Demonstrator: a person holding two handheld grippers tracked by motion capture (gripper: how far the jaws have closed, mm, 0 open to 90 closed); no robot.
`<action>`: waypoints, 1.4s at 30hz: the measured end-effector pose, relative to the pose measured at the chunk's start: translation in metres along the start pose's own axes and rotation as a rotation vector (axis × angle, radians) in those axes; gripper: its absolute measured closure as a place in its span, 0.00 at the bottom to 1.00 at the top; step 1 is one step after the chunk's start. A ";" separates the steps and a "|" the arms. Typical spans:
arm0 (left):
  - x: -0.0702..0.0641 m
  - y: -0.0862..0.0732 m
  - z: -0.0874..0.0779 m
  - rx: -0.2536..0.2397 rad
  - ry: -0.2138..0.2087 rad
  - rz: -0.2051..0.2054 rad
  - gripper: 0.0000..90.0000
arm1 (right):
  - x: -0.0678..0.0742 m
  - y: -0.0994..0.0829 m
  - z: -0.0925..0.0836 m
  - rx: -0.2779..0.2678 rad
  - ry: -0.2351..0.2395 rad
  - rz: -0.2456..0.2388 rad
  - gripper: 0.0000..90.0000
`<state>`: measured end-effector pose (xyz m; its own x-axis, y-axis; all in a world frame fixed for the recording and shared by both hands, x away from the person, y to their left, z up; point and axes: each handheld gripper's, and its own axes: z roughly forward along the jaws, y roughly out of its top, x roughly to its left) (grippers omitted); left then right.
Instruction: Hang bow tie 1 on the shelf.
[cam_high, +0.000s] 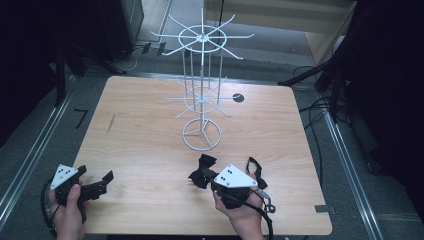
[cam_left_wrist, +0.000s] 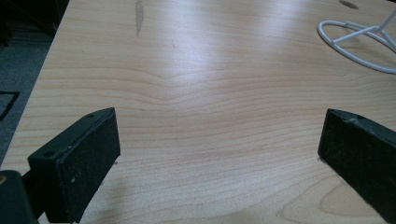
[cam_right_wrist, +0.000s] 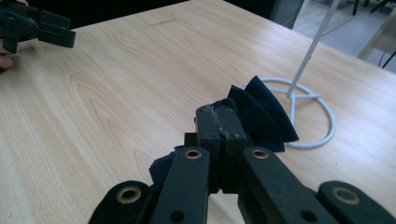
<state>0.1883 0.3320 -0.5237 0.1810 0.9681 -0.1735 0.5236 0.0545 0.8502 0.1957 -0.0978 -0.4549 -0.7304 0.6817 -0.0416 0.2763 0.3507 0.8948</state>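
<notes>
Bow tie (cam_right_wrist: 261, 116), clamped crosswise in right claw (cam_right_wrist: 219, 122)

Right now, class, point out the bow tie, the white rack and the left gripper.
bow tie (cam_right_wrist: 261, 116), right gripper view, on its dark fanned wing beyond the shut jaws.
white rack (cam_high: 201, 134), high view, on its ring base.
left gripper (cam_high: 97, 184), high view, midway between its open jaw tips.

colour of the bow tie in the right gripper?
Dark navy, plain; bow tie shows best in the right gripper view.
</notes>
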 end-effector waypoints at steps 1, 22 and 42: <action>0.000 0.000 0.000 0.000 0.001 0.001 0.00 | -0.001 0.003 0.000 -0.001 0.003 -0.008 1.00; 0.000 0.000 0.000 0.000 0.003 0.002 0.00 | -0.013 0.048 0.000 -0.049 0.001 -0.090 1.00; 0.000 0.000 0.000 -0.005 -0.001 -0.002 0.00 | -0.019 0.089 0.004 -0.095 0.001 -0.118 1.00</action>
<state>0.1883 0.3318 -0.5239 0.1805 0.9678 -0.1753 0.5200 0.0574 0.8522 0.2364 -0.0773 -0.3763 -0.7552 0.6384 -0.1486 0.1278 0.3658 0.9219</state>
